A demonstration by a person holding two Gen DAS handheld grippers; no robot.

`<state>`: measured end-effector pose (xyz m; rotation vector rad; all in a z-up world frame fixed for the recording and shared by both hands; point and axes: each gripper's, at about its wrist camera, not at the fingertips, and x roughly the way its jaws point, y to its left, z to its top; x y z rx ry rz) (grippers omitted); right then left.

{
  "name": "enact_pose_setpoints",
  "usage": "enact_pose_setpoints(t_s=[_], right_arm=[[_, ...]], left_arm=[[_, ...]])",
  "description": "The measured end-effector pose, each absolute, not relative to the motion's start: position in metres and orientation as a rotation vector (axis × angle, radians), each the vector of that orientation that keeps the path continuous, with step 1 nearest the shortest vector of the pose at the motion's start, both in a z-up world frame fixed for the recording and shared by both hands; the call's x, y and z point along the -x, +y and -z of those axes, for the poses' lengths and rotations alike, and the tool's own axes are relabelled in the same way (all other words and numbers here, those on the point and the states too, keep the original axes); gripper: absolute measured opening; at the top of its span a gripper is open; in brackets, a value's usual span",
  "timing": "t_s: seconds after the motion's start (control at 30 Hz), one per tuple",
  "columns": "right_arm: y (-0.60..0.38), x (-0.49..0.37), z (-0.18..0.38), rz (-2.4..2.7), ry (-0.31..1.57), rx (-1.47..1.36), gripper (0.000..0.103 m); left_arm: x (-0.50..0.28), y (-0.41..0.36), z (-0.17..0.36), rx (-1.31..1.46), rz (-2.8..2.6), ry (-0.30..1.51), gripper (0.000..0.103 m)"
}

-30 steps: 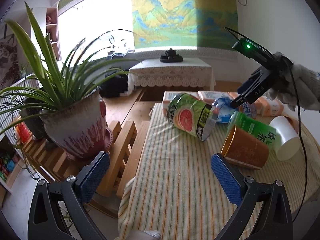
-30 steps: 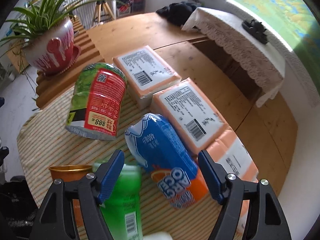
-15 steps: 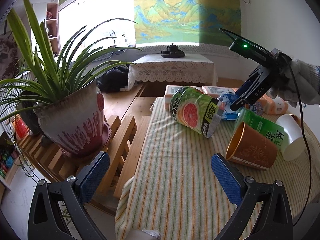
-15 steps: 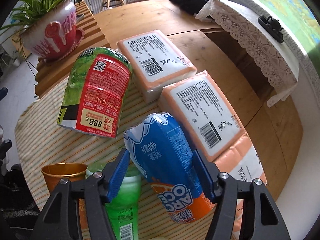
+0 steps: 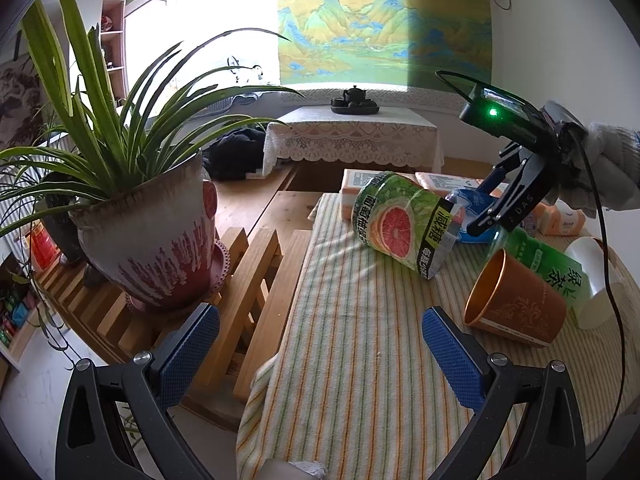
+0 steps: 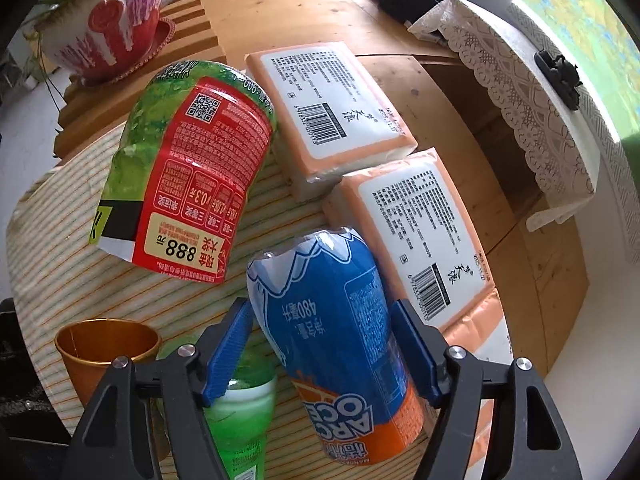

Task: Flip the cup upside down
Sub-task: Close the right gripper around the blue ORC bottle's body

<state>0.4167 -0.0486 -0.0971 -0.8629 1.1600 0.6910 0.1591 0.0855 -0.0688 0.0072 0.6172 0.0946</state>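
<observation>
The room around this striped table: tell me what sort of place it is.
Most likely a home living room: a potted plant on a wooden rack, a tea set on a lace-covered side table, and a landscape hanging.

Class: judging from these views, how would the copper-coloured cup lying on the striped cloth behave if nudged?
The copper cup lies on its side, so it would probably roll in a curve. It looks empty and thin-walled: likely light, easily dented. The green bottle alongside may block it.
</observation>
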Motion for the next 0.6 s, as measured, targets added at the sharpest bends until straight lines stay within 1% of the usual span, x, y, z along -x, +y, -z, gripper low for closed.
enact_pose_setpoints(t_s=[0.33,0.6], right_arm=[[-0.05,-0.407,0.09,-0.688,1.129,0.877,0.065],[-0.066,-0.387,0.046,-0.674,1.025,0.819,0.065]], left_arm=[[-0.16,0.087,0.068,-0.004,-0.103,0.612,0.103],[-0.151,0.08,0.059,-0.014,-0.1,0.59,0.103]])
